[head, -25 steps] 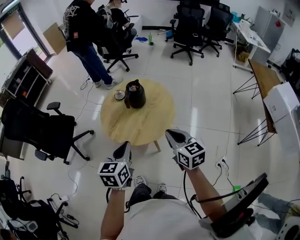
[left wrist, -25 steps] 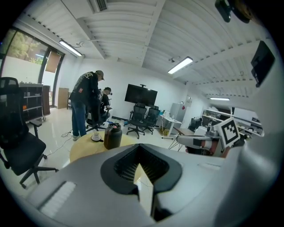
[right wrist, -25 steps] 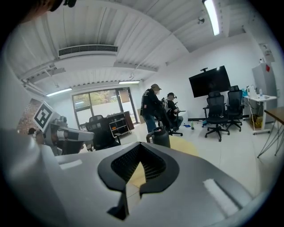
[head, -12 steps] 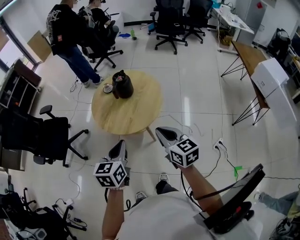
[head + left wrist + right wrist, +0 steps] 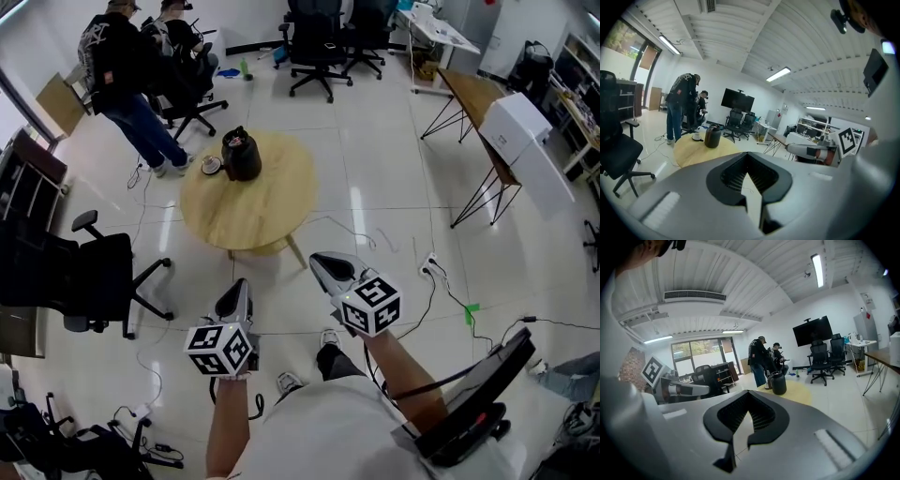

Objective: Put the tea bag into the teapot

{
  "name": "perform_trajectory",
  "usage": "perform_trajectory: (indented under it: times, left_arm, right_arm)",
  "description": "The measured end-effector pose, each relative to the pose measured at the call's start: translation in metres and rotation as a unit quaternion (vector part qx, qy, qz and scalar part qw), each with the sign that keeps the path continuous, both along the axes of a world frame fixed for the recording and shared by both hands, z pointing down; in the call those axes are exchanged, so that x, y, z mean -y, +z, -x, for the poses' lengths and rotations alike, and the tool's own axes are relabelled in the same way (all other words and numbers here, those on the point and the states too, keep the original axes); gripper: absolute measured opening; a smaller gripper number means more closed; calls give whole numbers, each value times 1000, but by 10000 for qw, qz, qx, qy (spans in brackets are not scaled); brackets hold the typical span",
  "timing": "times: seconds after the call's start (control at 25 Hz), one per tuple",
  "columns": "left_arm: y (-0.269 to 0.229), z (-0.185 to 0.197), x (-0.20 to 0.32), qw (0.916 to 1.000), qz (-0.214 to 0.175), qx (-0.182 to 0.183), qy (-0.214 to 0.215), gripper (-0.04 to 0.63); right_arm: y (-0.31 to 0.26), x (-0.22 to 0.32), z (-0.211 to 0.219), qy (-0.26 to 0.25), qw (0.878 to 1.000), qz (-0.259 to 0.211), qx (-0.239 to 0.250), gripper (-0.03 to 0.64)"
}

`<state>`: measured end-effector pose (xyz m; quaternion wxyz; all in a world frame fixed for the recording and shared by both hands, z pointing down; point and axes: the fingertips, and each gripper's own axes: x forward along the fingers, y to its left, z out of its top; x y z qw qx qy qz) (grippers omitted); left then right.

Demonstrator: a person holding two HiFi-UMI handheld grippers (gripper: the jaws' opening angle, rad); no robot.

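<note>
Teapot [image 5: 241, 156] and table [image 5: 269, 202] farther off; left claw [image 5: 235, 292], right claw [image 5: 326, 265] closed.

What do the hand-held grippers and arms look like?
The left hand-held gripper and right hand-held gripper are grey tapered shells with black ribbed pads. Each carries a white cube with black square markers. A black cable runs back along the right arm. The shirt is light grey and short-sleeved.
</note>
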<state>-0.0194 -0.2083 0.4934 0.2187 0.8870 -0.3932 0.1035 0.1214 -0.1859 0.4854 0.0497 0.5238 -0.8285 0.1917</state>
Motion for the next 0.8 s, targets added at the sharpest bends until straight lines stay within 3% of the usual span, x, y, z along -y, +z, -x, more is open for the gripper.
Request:
perform_trajectory:
  times: [0.44, 0.8]
  left_arm:
    - [2, 60, -50, 9986, -83, -293, 443, 12]
    - [14, 88, -87, 9981, 148, -337, 487, 12]
  right_arm:
    - [5, -69, 73, 284, 9987, 163, -394, 1]
    - [2, -104, 106, 287, 9990, 237, -243, 2]
